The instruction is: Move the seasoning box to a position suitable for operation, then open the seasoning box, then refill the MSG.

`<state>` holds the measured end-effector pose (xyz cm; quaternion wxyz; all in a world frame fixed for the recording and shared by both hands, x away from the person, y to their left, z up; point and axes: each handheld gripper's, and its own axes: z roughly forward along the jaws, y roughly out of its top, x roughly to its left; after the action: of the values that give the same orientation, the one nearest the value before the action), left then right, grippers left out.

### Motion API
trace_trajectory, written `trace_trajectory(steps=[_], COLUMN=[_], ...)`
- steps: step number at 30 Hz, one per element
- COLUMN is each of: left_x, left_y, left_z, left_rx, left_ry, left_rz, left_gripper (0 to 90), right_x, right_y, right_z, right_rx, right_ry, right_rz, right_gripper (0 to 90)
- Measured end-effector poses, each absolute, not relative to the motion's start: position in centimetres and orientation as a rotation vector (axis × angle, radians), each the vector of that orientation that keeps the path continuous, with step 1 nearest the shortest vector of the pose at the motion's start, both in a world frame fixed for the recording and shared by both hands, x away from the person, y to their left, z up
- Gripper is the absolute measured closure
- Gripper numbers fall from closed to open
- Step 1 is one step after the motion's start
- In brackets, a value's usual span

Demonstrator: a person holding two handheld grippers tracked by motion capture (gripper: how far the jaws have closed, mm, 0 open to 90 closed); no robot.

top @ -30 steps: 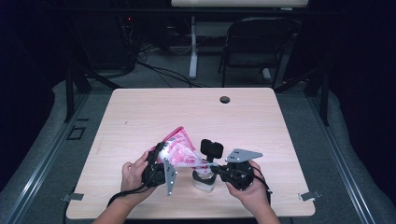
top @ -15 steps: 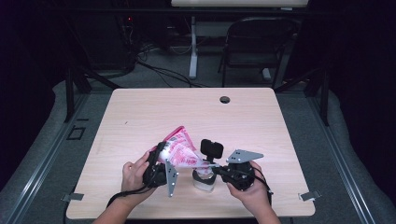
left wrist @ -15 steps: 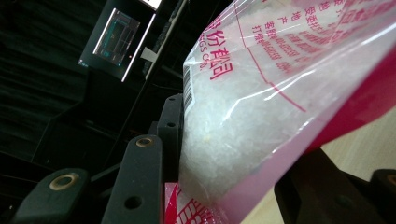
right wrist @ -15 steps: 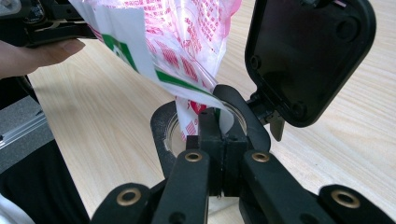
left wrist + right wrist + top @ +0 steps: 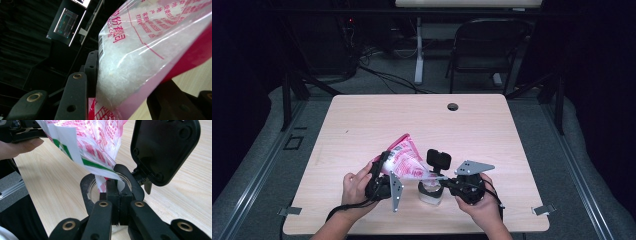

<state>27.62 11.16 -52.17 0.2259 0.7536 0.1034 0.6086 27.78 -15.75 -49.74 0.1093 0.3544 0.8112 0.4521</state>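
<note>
While we hold the bag [image 5: 404,161] tilted over the near middle of the table [image 5: 492,130], its look is plain enough: a clear plastic pouch printed with pink-red panels and red characters, a barcode along one edge, and a white, coarse-grained powder heaped inside against the film (the left gripper view shows the grains pressed up to the plastic). A green and white strip runs along its lower corner in the right gripper view. Our left gripper [image 5: 384,182] clasps the fat, filled end of the bag, its black jaws part-way apart with the pouch bulging between them [image 5: 130,75]. Our right gripper [image 5: 117,183] has its jaws pinched tight together on the bag's narrow lower corner, which hangs straight above the mouth of a small clear jar [image 5: 430,192]. That jar stands upright on the wood, just in front of our right hand [image 5: 479,202], and the bag's tip dips toward its round rim [image 5: 90,191]. Just beside the jar stands a black plate [image 5: 162,150], tilted up on its hinge
</note>
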Motion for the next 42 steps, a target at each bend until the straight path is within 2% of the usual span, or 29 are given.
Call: trace_trajectory(steps=[21, 42], left_x=[27.17, 27.13], left_y=[11.07, 11.08], left_z=[-51.85, -51.89], left_rx=[2.058, 2.050], left_ry=[0.246, 0.243], left_rz=[1.731, 1.731], left_gripper=[64.5, 64.7], right_x=[27.76, 27.78], right_y=[-15.83, -15.79], right_z=[-49.95, -50.01], right_rx=[1.057, 1.051], right_ry=[2.389, 2.400], right_rz=[1.325, 1.309], right_gripper=[90.0, 90.0])
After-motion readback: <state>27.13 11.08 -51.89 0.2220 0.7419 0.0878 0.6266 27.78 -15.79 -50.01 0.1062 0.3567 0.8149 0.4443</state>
